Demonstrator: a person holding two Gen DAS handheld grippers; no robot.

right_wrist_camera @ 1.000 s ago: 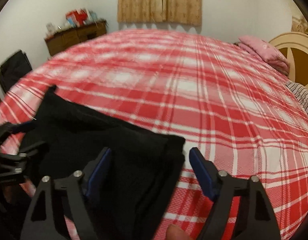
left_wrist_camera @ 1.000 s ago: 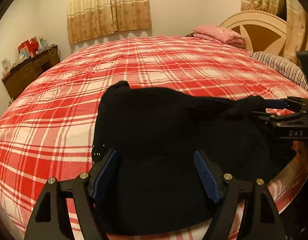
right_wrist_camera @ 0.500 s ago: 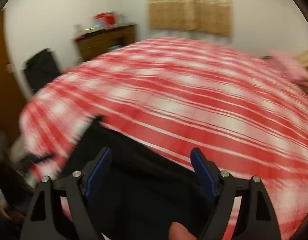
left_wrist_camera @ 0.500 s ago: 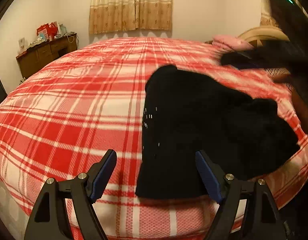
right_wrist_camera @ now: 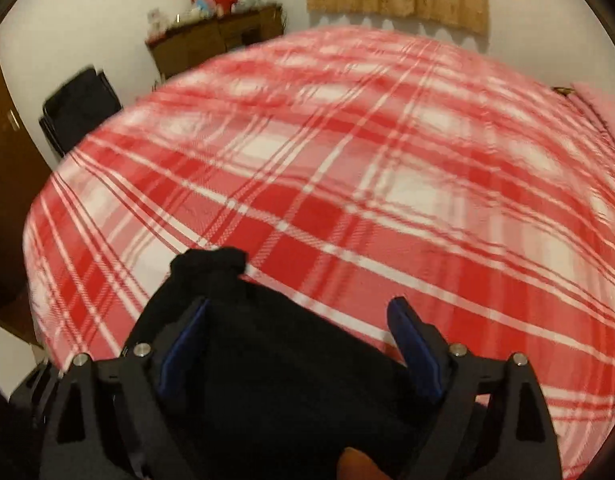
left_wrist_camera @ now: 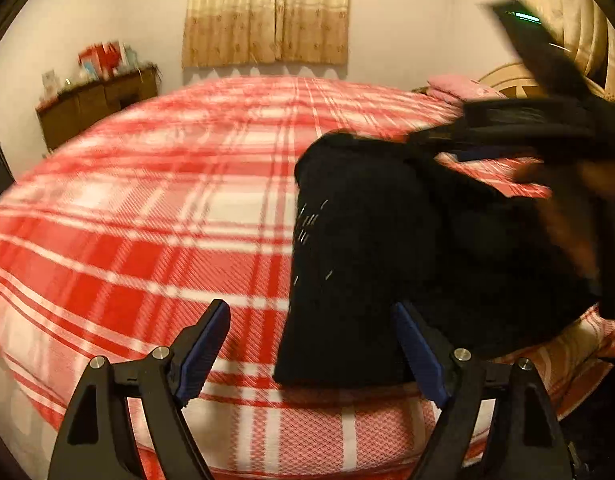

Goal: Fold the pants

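Note:
The black pants (left_wrist_camera: 371,248) lie folded in a compact bundle near the front edge of the red plaid bed (left_wrist_camera: 155,216). My left gripper (left_wrist_camera: 313,344) is open and empty, held just in front of the bundle's near left corner. My right gripper (right_wrist_camera: 301,340) is open, hovering over the pants (right_wrist_camera: 267,360), which fill the gap between its fingers. In the left wrist view the right gripper (left_wrist_camera: 507,136) shows blurred above the bundle's far right side.
A wooden dresser (left_wrist_camera: 95,104) with clutter stands at the far left wall. A black chair (right_wrist_camera: 79,108) stands beside the bed. A pink folded item (left_wrist_camera: 459,86) and a headboard (left_wrist_camera: 503,80) are at the far right. Curtains (left_wrist_camera: 267,12) hang behind.
Both grippers let go and pulled back from the pants. The left one shifted left; the right one swung up and over the bundle, which now lies folded on the bed.

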